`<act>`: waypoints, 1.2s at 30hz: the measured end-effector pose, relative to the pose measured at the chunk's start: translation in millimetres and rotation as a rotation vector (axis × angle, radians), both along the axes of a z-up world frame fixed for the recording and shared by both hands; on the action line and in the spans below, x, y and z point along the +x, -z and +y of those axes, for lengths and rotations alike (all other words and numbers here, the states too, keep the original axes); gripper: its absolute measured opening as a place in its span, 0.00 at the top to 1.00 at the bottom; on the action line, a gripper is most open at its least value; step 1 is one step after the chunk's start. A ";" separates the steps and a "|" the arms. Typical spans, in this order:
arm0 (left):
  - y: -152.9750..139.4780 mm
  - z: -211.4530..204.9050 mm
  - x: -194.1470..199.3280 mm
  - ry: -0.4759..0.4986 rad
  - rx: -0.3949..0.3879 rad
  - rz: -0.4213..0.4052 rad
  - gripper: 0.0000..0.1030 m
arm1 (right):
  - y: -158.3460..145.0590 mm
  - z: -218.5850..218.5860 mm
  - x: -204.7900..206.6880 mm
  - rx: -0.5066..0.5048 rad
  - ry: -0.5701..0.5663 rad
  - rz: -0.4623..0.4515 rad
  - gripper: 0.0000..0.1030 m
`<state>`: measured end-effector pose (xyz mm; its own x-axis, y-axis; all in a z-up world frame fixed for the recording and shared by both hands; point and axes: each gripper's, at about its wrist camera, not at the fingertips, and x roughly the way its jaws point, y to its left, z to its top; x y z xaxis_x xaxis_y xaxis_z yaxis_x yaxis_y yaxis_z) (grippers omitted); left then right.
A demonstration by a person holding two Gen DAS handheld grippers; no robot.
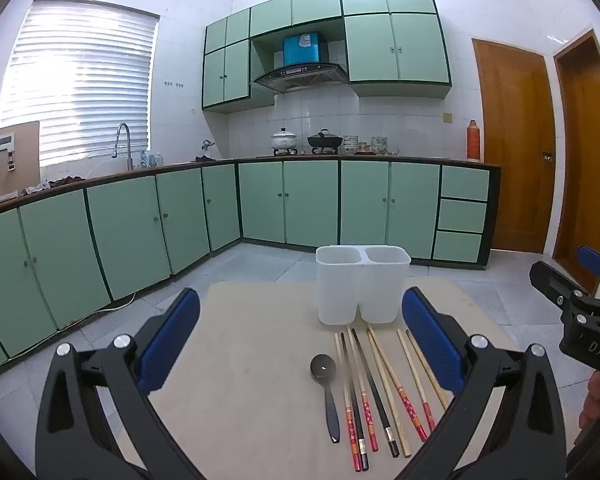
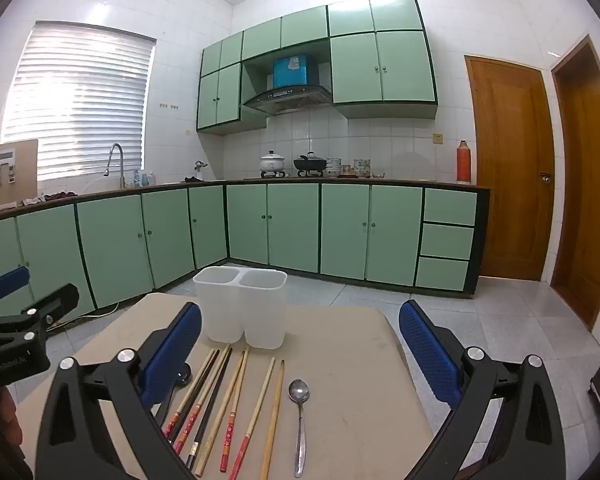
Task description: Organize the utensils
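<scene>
A white two-compartment utensil holder (image 1: 360,284) (image 2: 242,310) stands at the far side of a beige table (image 1: 252,360) (image 2: 348,360); both of its cups look bare inside. In front of it lie several chopsticks (image 1: 376,388) (image 2: 224,404) side by side. A black spoon (image 1: 326,384) lies left of them, mostly hidden behind a finger in the right wrist view. A metal spoon (image 2: 300,412) lies right of them. My left gripper (image 1: 300,336) hovers open above the black spoon and chopsticks. My right gripper (image 2: 300,352) hovers open above the chopsticks and metal spoon. Neither holds anything.
The table stands on a tiled kitchen floor (image 2: 500,320). Green cabinets (image 1: 140,220) run along the left and back walls, with wooden doors (image 1: 516,140) at the right. Each gripper shows at the edge of the other's view, with a person's hand (image 1: 596,400) behind it.
</scene>
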<state>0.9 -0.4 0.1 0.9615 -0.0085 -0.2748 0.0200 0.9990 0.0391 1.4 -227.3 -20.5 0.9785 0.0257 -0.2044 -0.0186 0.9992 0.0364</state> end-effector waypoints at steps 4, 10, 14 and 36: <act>-1.3 1.3 0.7 -0.007 -0.008 -0.001 0.05 | 0.1 0.1 0.2 0.000 -0.001 0.001 0.06; 0.3 5.4 -3.4 -0.007 -0.007 -0.015 0.05 | -0.2 0.1 -0.7 -0.001 0.001 -0.002 0.06; 0.5 8.0 -4.0 -0.007 -0.001 -0.017 0.05 | -0.4 0.1 -0.5 -0.001 0.001 -0.002 0.06; -0.5 -3.2 -8.8 -0.011 0.005 -0.030 0.05 | -4.1 -4.7 -5.1 0.003 0.005 -0.006 0.06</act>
<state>-7.9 -3.5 0.5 0.9693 0.0031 -0.2460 0.0082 0.9990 0.0446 -3.7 -232.1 -16.4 0.9798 0.0217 -0.1986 -0.0141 0.9991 0.0395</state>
